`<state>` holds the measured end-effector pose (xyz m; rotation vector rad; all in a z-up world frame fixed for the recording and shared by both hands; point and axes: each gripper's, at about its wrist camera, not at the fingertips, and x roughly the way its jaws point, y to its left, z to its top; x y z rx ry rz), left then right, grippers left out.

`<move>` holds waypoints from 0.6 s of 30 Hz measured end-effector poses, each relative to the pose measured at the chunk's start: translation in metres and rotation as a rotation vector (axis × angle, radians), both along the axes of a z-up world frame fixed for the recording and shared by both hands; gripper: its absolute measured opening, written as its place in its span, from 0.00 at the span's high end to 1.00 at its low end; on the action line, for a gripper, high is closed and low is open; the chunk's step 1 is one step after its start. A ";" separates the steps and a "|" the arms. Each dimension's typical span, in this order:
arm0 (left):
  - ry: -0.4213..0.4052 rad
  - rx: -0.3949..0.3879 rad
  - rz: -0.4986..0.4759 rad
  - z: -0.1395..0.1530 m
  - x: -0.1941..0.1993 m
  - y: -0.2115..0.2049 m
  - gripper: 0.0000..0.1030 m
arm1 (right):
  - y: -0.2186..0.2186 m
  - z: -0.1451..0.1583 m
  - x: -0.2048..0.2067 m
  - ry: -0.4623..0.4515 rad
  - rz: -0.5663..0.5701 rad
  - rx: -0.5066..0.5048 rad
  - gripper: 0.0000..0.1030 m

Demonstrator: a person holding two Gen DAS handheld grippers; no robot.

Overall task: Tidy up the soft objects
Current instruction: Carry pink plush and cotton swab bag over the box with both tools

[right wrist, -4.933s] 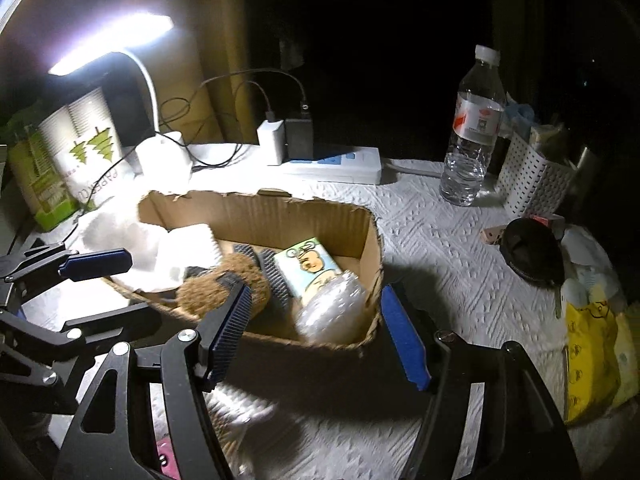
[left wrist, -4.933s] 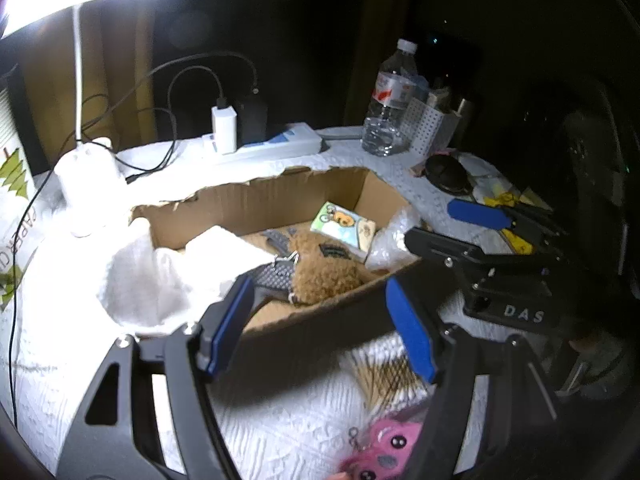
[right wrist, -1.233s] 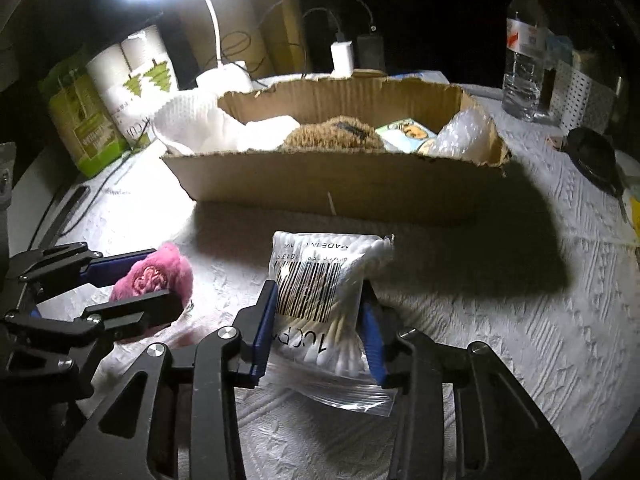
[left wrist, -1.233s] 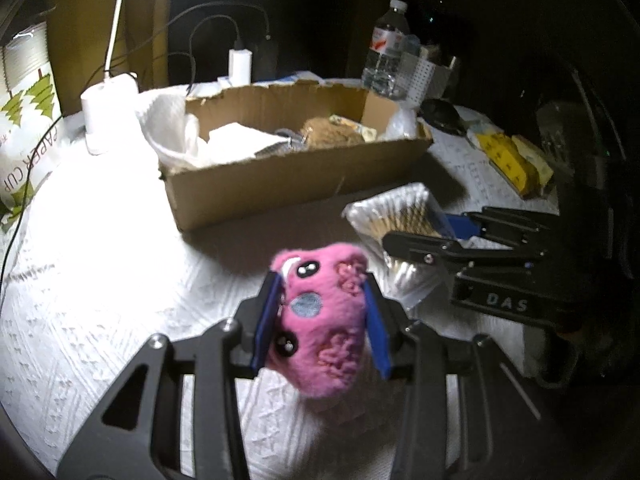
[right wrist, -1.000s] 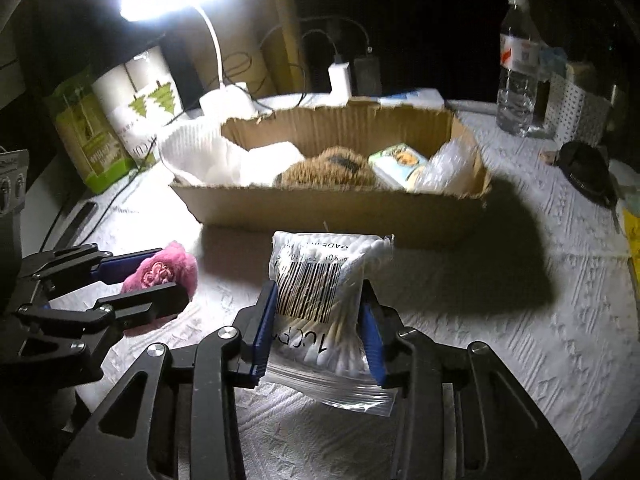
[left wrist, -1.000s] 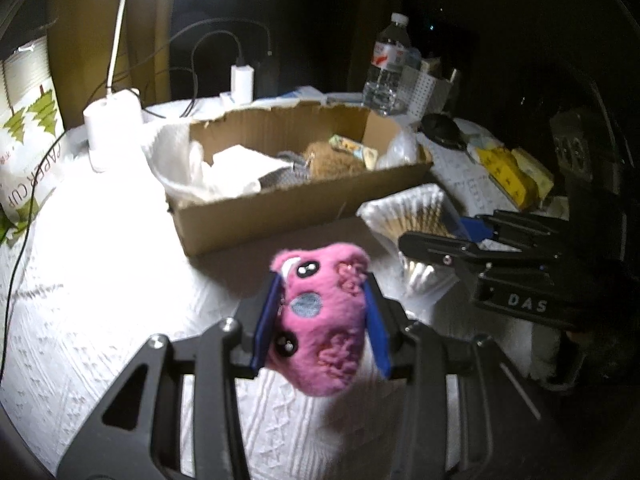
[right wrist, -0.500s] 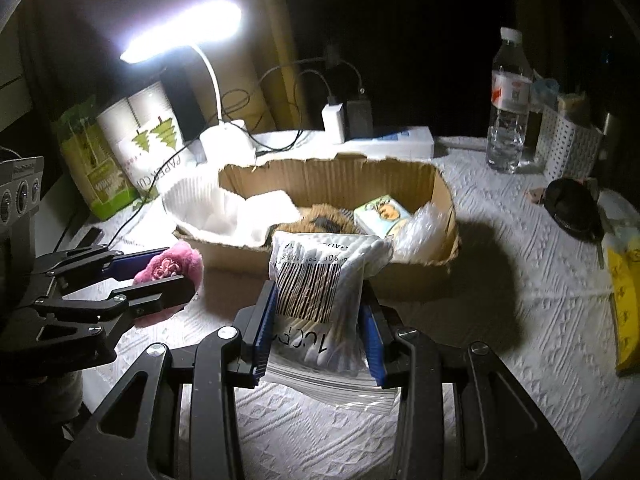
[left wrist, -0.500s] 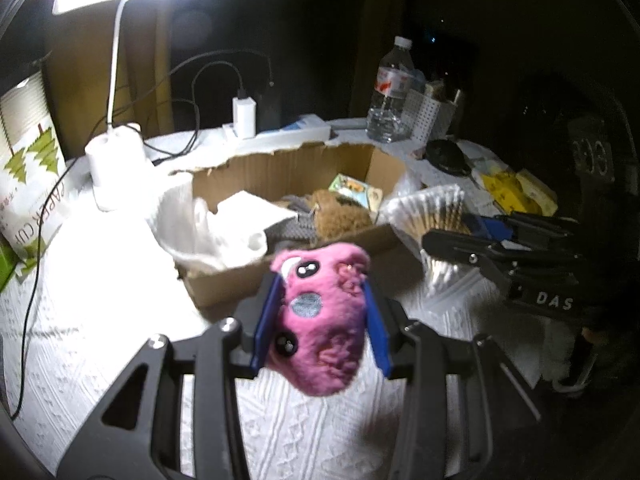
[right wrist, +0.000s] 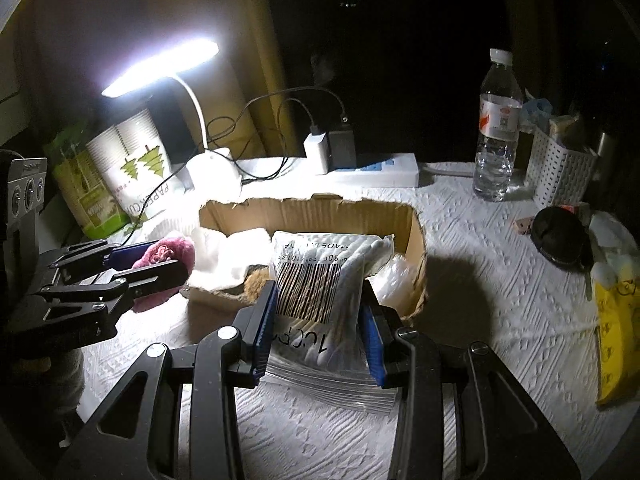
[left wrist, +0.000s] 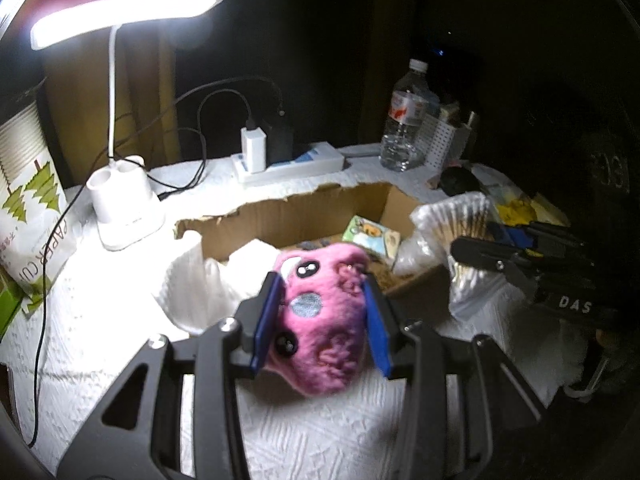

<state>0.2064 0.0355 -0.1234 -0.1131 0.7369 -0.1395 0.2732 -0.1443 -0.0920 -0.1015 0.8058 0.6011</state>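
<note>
two fingers sets clenched, pink plush (left wrist: 320, 320) left, swab bag (right wrist: 320, 296) right hiding box contents

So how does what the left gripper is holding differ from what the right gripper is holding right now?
The left gripper is clamped on a pink plush toy, fuzzy and rounded with stitched eyes. The right gripper is clamped on a bag of cotton swabs, clear, flat plastic printed with a barcode. The toy bulges out beyond the pads; the bag hangs below them as a loose flap. Both are off the table, near the cardboard box.

Home desk, lamp (left wrist: 120, 12), power strip (right wrist: 376, 174)
</note>
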 end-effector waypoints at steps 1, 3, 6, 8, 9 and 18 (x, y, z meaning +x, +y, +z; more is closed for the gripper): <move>0.001 -0.001 0.004 0.000 0.003 0.001 0.60 | 0.000 0.001 0.002 -0.001 0.000 0.001 0.60; 0.002 -0.005 0.011 -0.002 0.009 0.003 0.60 | 0.000 0.001 0.007 -0.003 0.000 0.000 0.60; 0.005 -0.006 0.019 -0.005 0.017 0.005 0.60 | 0.000 0.001 0.012 -0.004 -0.001 0.000 0.60; 0.010 -0.009 0.023 -0.007 0.022 0.006 0.60 | 0.000 0.001 0.014 -0.003 0.000 0.001 0.60; 0.011 -0.012 0.025 -0.008 0.023 0.006 0.60 | 0.000 0.001 0.015 -0.003 0.000 0.002 0.60; 0.046 -0.025 0.041 -0.025 0.045 0.011 0.60 | 0.005 -0.002 0.041 0.005 0.004 0.009 0.60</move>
